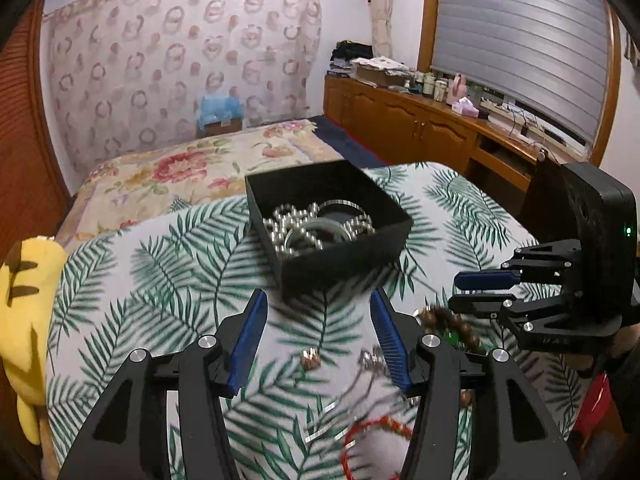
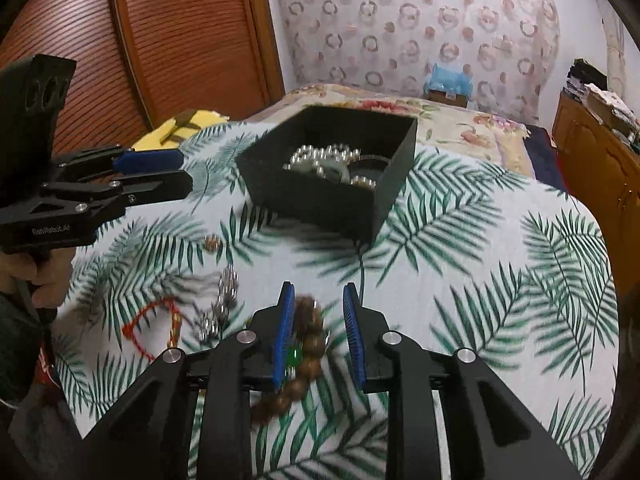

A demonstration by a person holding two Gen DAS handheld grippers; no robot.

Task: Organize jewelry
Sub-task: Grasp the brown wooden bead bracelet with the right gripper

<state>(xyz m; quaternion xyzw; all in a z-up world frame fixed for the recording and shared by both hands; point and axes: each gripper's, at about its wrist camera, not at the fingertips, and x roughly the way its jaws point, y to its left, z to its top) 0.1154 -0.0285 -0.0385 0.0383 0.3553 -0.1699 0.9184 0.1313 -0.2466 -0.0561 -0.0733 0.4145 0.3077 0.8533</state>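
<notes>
Over a palm-print cloth (image 1: 168,280), the left gripper (image 1: 318,312) gapes empty; the right gripper (image 2: 318,300), parted, straddles a wooden bead bracelet (image 2: 310,344) near the black box (image 2: 384,184).

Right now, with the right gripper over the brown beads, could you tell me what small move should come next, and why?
Probably lower the right gripper slightly and close it on the brown beads. Its jaws stand open with the strand between them, lying against the left pad, not pinched. The beads lie on the leaf cloth, outside the black box, which already holds silver beads.
</notes>
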